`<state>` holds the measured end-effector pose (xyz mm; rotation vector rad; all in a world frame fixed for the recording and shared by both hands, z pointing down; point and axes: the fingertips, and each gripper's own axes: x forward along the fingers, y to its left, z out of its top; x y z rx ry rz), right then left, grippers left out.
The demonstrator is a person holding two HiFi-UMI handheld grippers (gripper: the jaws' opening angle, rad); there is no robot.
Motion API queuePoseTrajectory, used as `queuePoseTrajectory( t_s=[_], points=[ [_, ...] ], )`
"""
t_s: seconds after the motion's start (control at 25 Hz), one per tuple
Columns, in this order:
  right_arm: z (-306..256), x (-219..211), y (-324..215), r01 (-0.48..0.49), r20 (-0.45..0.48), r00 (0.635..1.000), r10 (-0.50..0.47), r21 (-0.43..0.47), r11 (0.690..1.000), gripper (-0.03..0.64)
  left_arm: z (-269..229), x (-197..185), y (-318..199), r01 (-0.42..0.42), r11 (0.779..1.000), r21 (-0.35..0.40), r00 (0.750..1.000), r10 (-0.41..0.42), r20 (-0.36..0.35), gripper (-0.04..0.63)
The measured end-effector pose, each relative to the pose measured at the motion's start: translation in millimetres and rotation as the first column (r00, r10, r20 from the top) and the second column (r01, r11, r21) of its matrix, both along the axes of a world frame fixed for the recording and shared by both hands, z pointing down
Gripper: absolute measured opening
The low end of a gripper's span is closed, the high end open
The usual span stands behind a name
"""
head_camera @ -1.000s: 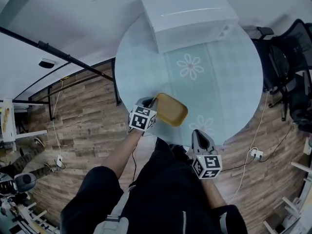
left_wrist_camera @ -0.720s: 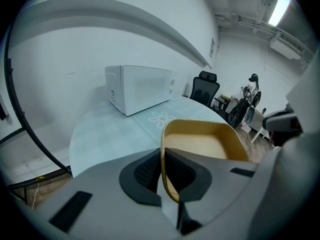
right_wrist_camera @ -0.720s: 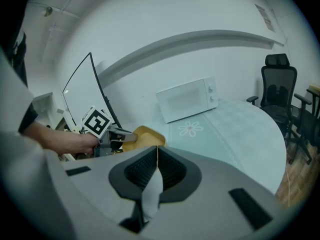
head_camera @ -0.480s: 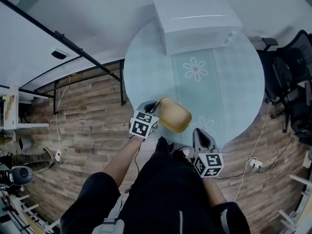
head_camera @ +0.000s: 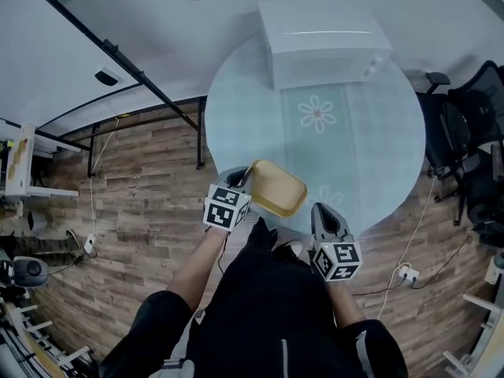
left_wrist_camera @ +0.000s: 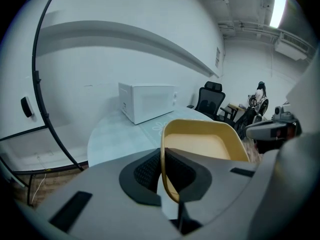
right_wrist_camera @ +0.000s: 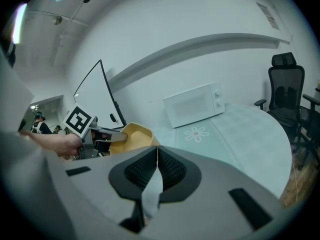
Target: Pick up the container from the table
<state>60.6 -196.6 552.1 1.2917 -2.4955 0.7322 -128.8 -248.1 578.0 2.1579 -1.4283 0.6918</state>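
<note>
The container [head_camera: 277,189] is a shallow yellow tray, empty, and hangs tilted above the near edge of the round table [head_camera: 370,156]. My left gripper [head_camera: 246,178] is shut on its left rim. In the left gripper view the rim [left_wrist_camera: 163,149] stands pinched between the two dark pads, and the container [left_wrist_camera: 205,146] stretches away to the right. My right gripper [head_camera: 324,211] is shut and empty, just off the table's near edge, to the right of the container. The right gripper view shows the container [right_wrist_camera: 131,135] and the left gripper [right_wrist_camera: 100,134] off to the left of my right gripper [right_wrist_camera: 157,154].
A white microwave [head_camera: 323,38] stands at the table's far side. Black office chairs [head_camera: 472,132] crowd the right. A black metal frame [head_camera: 150,85] leans at the left over the wood floor. A cable and power strip [head_camera: 405,272] lie on the floor at right.
The left gripper has risen with the container, lifting it off the table and a little toward me. The right gripper has barely moved.
</note>
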Motion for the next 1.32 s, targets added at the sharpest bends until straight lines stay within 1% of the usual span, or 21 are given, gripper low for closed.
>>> queuePoseTrajectory(
  t_s=[0.32, 0.8, 1.32],
  points=[
    [-3.6, 4.5, 3.9, 0.015, -0.001, 1.000, -0.015, 0.008, 1.000, 0.025, -10.8, 2.0, 10.6, 0.025, 1.000, 0.014, 1.000, -0.025, -0.004, 0.018],
    [-2.4, 10.5, 9.0, 0.013, 0.005, 1.000, -0.013, -0.001, 1.000, 0.025, -5.4, 12.7, 14.8, 0.010, 1.000, 0.006, 1.000, -0.010, -0.010, 0.018],
    [-1.9, 7.7, 10.8, 0.011, 0.002, 1.000, -0.011, -0.009, 1.000, 0.023, 2.1, 11.0, 16.9, 0.001, 1.000, -0.016, 1.000, -0.001, -0.009, 0.018]
  ],
)
